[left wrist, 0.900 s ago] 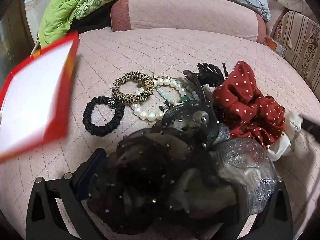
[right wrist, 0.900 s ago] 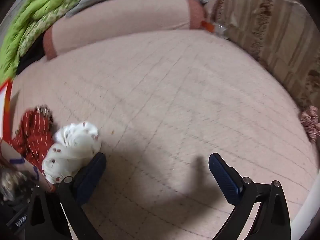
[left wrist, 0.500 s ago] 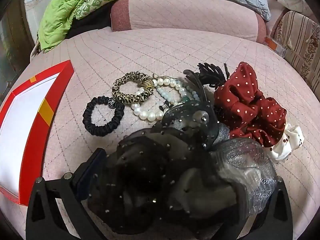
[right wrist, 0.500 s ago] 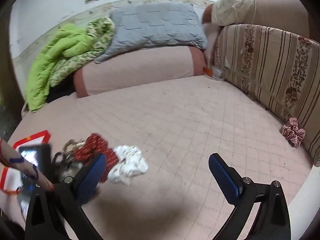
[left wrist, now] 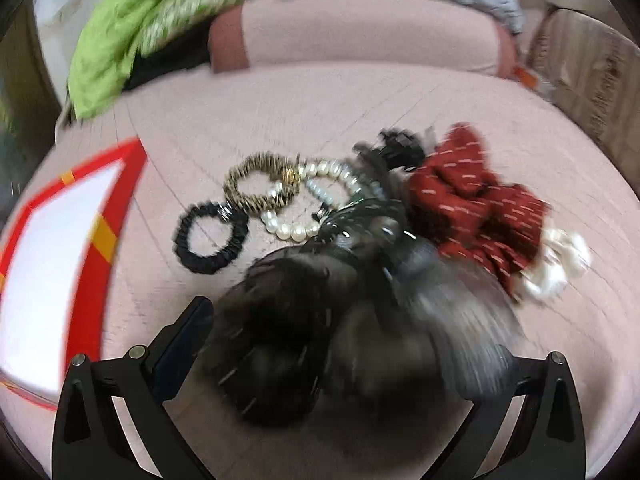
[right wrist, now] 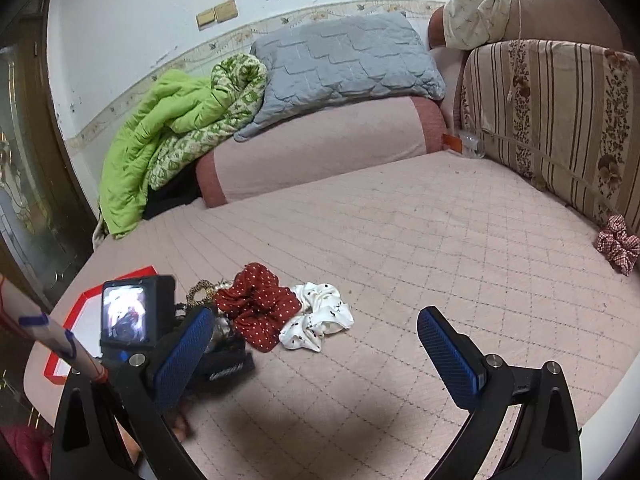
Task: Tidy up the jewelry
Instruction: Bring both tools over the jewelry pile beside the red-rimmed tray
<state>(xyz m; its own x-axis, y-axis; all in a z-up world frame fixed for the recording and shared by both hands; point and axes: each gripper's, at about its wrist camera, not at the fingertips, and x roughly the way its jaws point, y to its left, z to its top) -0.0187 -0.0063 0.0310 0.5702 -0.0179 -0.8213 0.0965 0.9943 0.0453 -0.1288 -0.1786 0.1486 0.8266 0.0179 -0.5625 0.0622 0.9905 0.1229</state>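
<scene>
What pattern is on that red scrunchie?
The red scrunchie has small white polka dots, clearest in the right wrist view.

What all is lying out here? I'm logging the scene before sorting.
Mesh bow: 1, black-grey, between the left fingers.
Hair tie: 1, black, beside the tray.
Leopard scrunchie: 1, brown, by the pearls.
Pearl bracelets: apparently 2, white.
Claw clip: 1, black.
Red scrunchie: 1, dotted.
White scrunchie: 1, right of red.
Plaid scrunchie: 1, far right.
Tray: 1, red-white, left.
Left gripper: around the bow.
Right gripper: open, empty.
</scene>
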